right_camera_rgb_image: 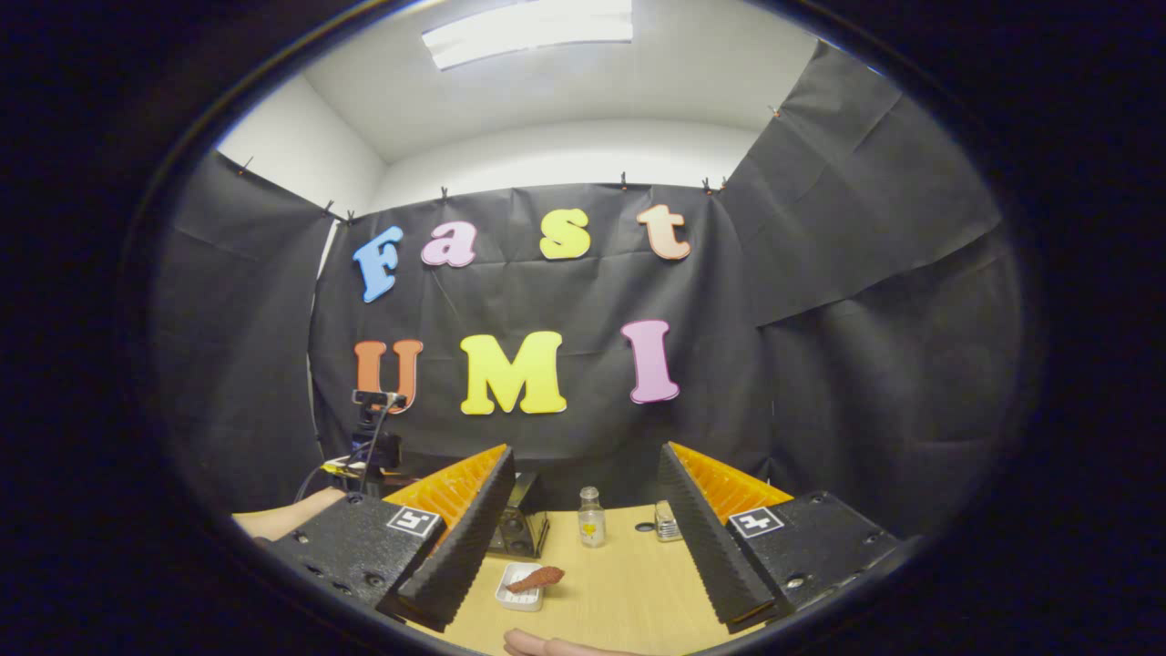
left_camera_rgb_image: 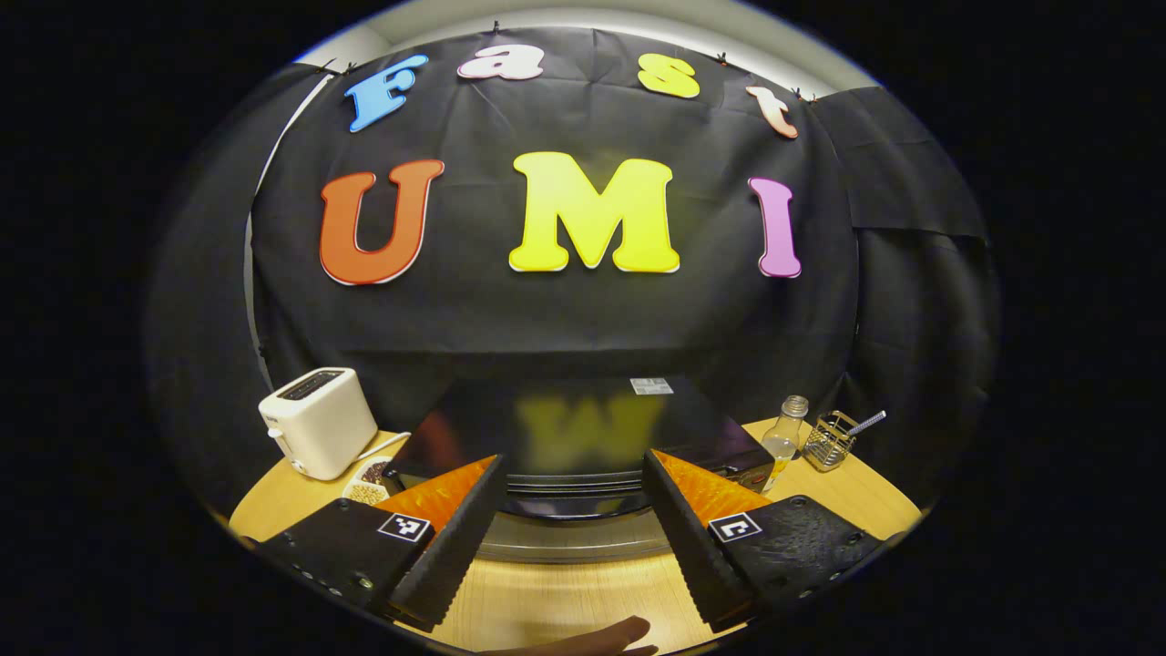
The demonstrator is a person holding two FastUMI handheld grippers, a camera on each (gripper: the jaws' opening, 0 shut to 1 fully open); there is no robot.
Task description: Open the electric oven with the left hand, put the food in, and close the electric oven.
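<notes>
The black electric oven point(left_camera_rgb_image: 583, 428) stands on the wooden table just ahead of my left gripper point(left_camera_rgb_image: 574, 457). Its glossy top mirrors the wall, and a silver bar point(left_camera_rgb_image: 574, 545) runs along its front between my fingers. The left gripper is open and holds nothing. In the right gripper view a reddish-brown piece of food point(right_camera_rgb_image: 539, 577) lies in a small white dish point(right_camera_rgb_image: 519, 597), low between the fingers of my right gripper point(right_camera_rgb_image: 586, 451). That gripper is open too and hovers above the table. A corner of the oven point(right_camera_rgb_image: 519, 527) shows behind its left finger.
A white toaster point(left_camera_rgb_image: 319, 421) and small dishes of brown bits point(left_camera_rgb_image: 366, 483) sit left of the oven. A glass bottle point(left_camera_rgb_image: 783, 437) and a wire holder point(left_camera_rgb_image: 829, 442) stand to its right. A forearm point(right_camera_rgb_image: 282, 519) enters from the left, and a fingertip point(left_camera_rgb_image: 592, 640) shows at the bottom edge.
</notes>
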